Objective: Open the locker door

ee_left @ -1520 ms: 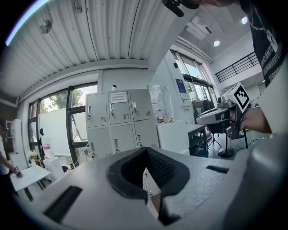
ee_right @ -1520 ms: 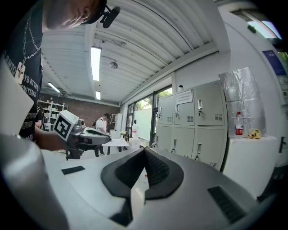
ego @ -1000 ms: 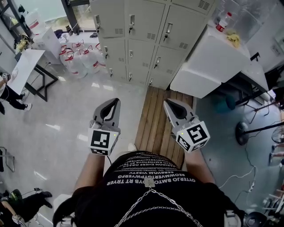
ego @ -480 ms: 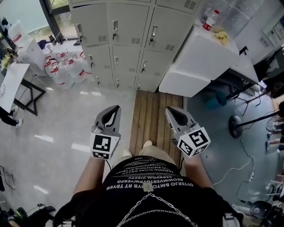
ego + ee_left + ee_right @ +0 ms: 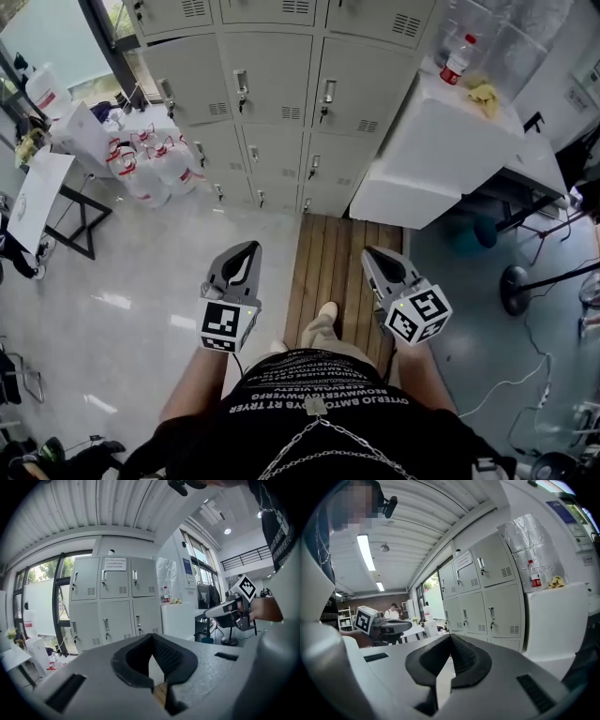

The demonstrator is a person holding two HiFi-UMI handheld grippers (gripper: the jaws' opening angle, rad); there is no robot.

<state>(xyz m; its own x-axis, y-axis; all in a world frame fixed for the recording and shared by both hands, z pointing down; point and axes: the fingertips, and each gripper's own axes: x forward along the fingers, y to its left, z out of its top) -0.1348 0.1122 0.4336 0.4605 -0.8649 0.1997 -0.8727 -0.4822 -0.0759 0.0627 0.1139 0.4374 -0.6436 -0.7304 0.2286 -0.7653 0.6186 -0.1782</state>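
A bank of pale grey lockers stands ahead, all doors closed, each with a small upright handle. My left gripper and right gripper are held side by side above the floor, well short of the lockers, pointing at them. Each has its jaws together with nothing between them. The left gripper view looks past the left gripper at the lockers and catches the right gripper. The right gripper view has the right gripper in front and the lockers to the right.
A white counter with a bottle stands right of the lockers. Water jugs and a white table are at the left. A wooden floor board lies underfoot. Stands and cables sit at the right.
The person has stepped towards the lockers, carrying both grippers forward and a little lower. The right gripper has rolled somewhat. Both stay shut and empty.
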